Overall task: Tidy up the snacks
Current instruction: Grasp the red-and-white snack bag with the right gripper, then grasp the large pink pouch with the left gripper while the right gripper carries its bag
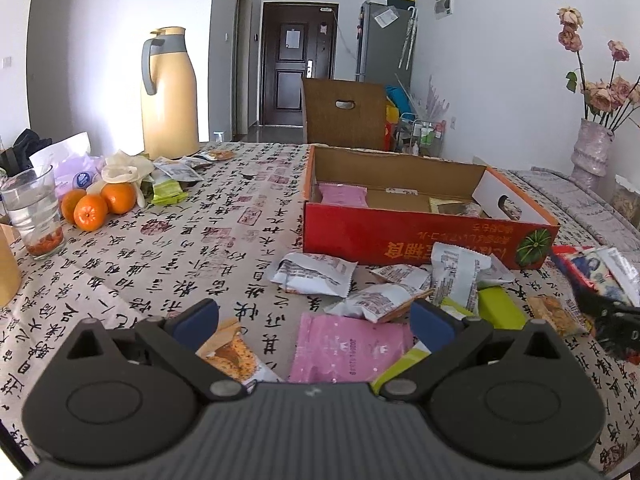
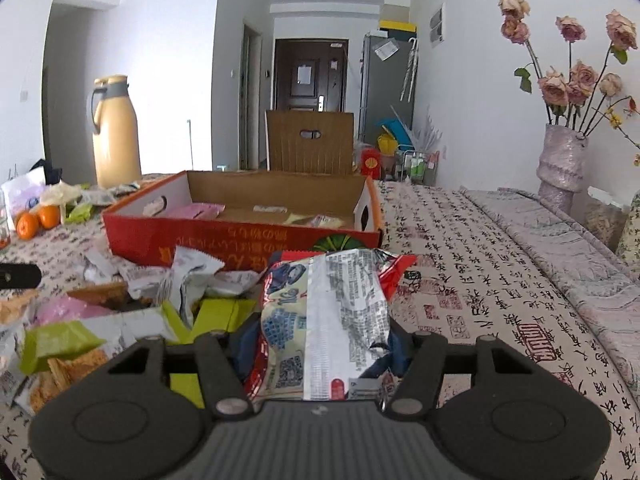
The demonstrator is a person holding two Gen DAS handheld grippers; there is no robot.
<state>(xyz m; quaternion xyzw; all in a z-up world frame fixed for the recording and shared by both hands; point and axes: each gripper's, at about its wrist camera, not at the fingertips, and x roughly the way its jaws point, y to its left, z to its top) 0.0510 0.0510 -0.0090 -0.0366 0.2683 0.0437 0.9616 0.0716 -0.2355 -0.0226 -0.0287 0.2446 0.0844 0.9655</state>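
Note:
A red cardboard box [image 1: 404, 236] [image 2: 224, 236] lies open on the table with a pink packet [image 1: 344, 195] and a few other packets inside. In front of it sits a loose pile of snack packets [image 1: 380, 300] [image 2: 120, 320]. My left gripper [image 1: 316, 326] is open, hovering low over a pink packet [image 1: 348, 346] with nothing between its blue pads [image 1: 430, 326]. My right gripper [image 2: 318, 338] is shut on a red, white and silver snack bag [image 2: 324, 320], held just above the table in front of the box. That bag and gripper show at the right edge of the left wrist view [image 1: 596, 276].
A yellow thermos jug [image 1: 170, 96] stands at the far left of the table. Oranges [image 1: 98, 204], a glass of water [image 1: 34, 212] and more packets [image 1: 172, 184] lie left. A vase of dried roses [image 2: 562, 160] stands at the right. A wooden chair back [image 1: 344, 114] is behind the box.

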